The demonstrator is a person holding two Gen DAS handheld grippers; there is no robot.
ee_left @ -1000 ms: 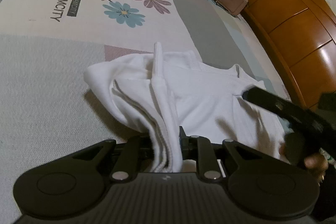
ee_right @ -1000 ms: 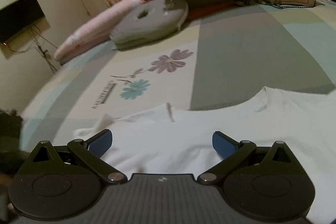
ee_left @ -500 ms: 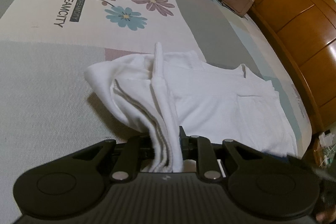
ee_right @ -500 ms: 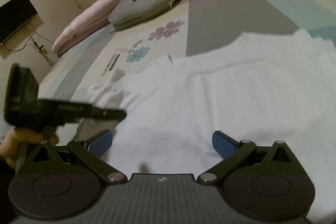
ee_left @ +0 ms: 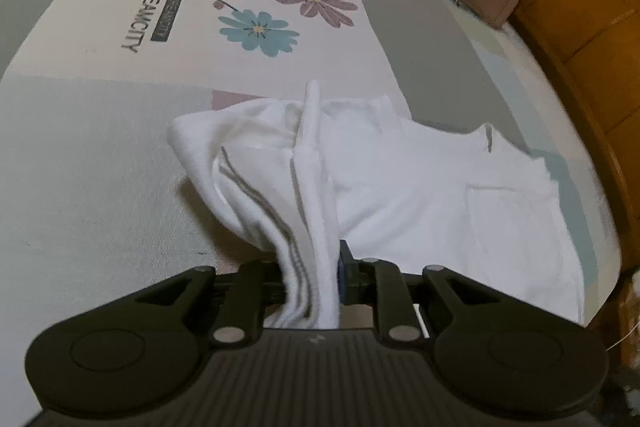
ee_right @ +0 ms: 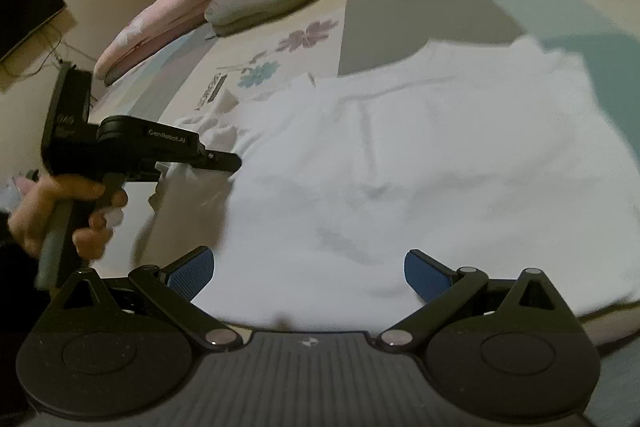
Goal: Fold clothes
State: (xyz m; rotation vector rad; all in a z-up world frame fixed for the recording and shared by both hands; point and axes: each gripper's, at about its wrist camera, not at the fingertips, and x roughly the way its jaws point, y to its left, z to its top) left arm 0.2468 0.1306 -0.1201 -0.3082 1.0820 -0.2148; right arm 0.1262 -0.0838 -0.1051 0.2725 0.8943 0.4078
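Left gripper (ee_left: 316,283) pinches the white cotton shirt's (ee_left: 400,187) bunched sleeve at six o'clock, mid-fold; next, the wide-open right gripper (ee_right: 308,273) needs a hem grip.

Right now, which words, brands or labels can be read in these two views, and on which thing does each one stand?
"DREAMCITY": printed on the bedsheet, beside the flowers.
Small dark label next to that word: white letters, too small to read.
"GenRobot.AI": on the black body of the left gripper, in the right wrist view.
Pale marks on that gripper's upright back part: too blurred to read.
White garment: no text visible.
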